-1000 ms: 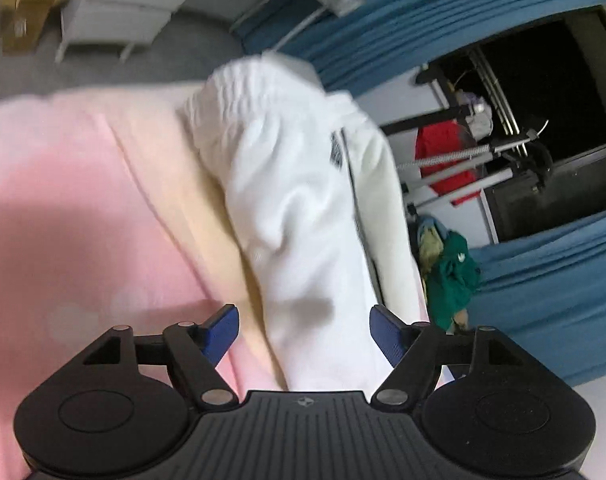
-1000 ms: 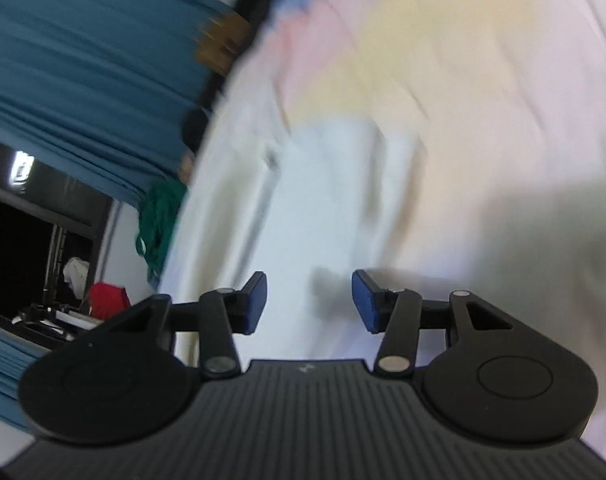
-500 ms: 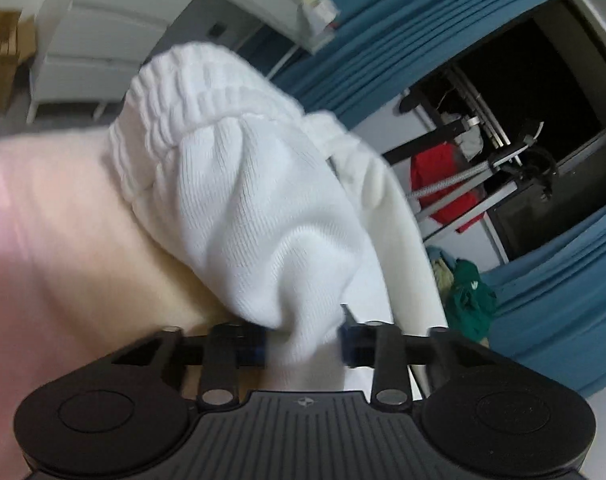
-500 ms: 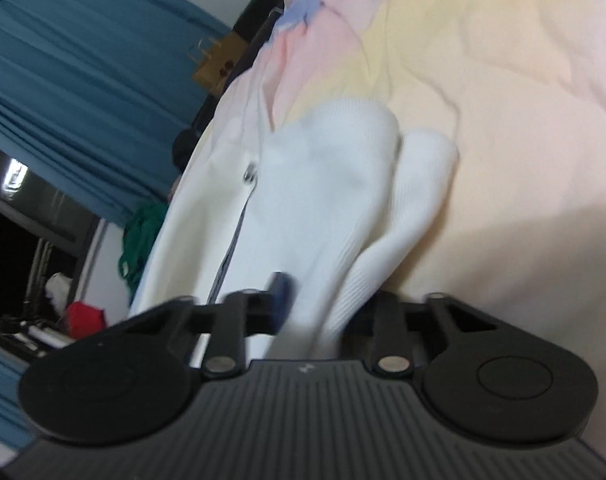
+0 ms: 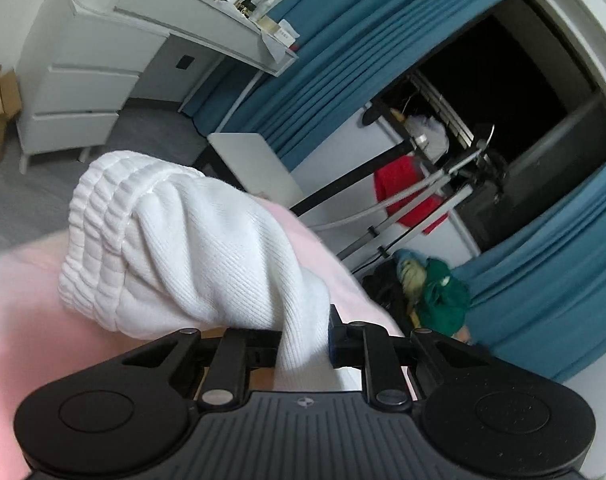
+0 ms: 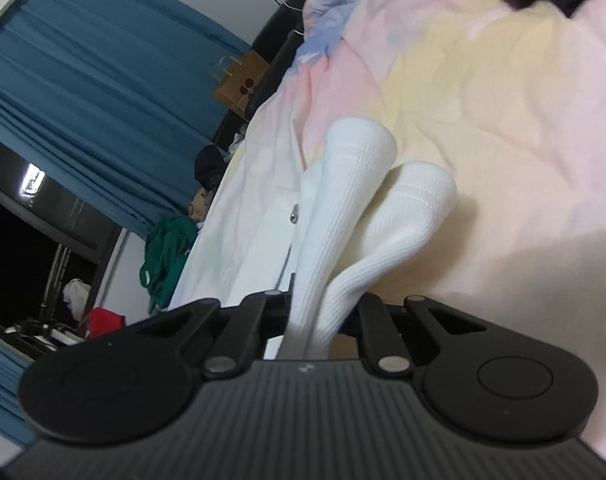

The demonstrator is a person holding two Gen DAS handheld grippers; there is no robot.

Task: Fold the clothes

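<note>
Jaws of the left gripper (image 5: 303, 344) are closing on a bunched fold of a white ribbed garment (image 5: 191, 248), whose cuffed end rises ahead of the fingers above a pink bedspread (image 5: 19, 320). The right gripper (image 6: 319, 312) is pressed together on white ribbed fabric (image 6: 343, 216), two rounded cuffs of which stand up ahead of it over the pastel pink-and-yellow bed cover (image 6: 503, 120); a white zippered garment (image 6: 259, 216) lies just beside them on the bed. Beyond the left gripper stand blue curtains (image 5: 335, 64), a white drawer unit (image 5: 79, 80) and a pile of green clothing (image 5: 443, 296) on the floor.
</note>
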